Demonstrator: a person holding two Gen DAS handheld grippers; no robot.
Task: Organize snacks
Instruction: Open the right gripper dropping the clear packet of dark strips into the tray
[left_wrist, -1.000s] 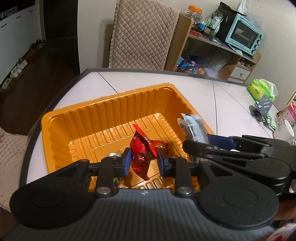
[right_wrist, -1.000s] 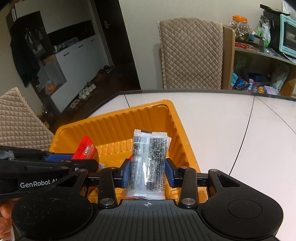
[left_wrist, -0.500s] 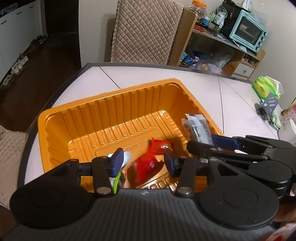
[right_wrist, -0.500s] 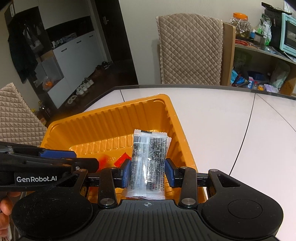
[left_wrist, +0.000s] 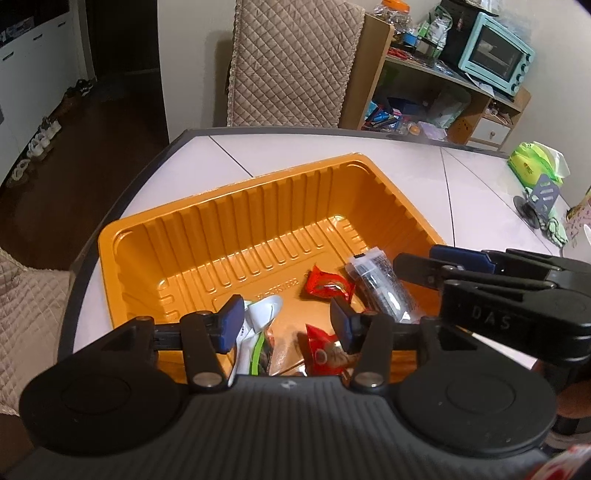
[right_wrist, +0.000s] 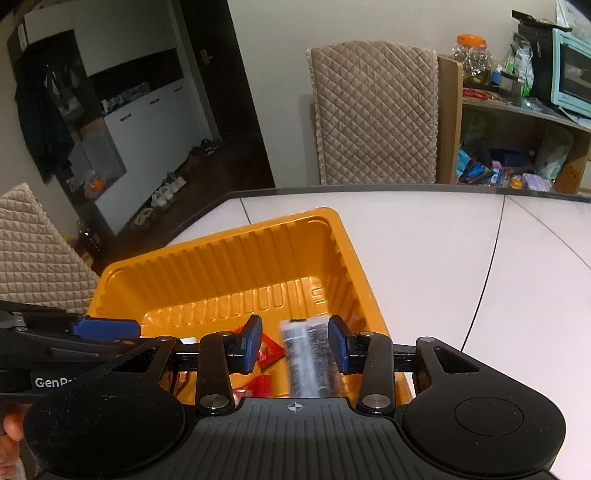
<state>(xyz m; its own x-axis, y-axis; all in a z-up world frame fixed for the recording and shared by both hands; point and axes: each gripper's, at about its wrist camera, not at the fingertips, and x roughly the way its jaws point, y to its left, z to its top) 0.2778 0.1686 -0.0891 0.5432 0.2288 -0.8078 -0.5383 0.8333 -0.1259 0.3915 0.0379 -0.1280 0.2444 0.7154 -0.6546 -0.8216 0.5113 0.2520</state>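
Note:
An orange ribbed tray (left_wrist: 229, 229) sits on the white table; it also shows in the right wrist view (right_wrist: 236, 266). My left gripper (left_wrist: 286, 325) is open and empty above the tray's near side. Under it lie red snack packs (left_wrist: 328, 286), another red pack (left_wrist: 327, 356) and a white-green packet (left_wrist: 258, 325). My right gripper (right_wrist: 293, 345) is open; the clear black-printed packet (right_wrist: 312, 360) is blurred between its fingers, dropping into the tray's right end. The packet also shows in the left wrist view (left_wrist: 380, 286), beside the right gripper's body.
A quilted chair (left_wrist: 291, 62) stands behind the table, and another chair (right_wrist: 33, 254) at the left. A shelf with a teal oven (left_wrist: 493, 55) is at the back right. A green pack (left_wrist: 532, 164) and a phone stand (left_wrist: 537, 199) lie on the table's right side.
My left gripper opened and dropped the red pack into the tray. My right gripper then opened and let go of the clear packet, which is falling into the tray.

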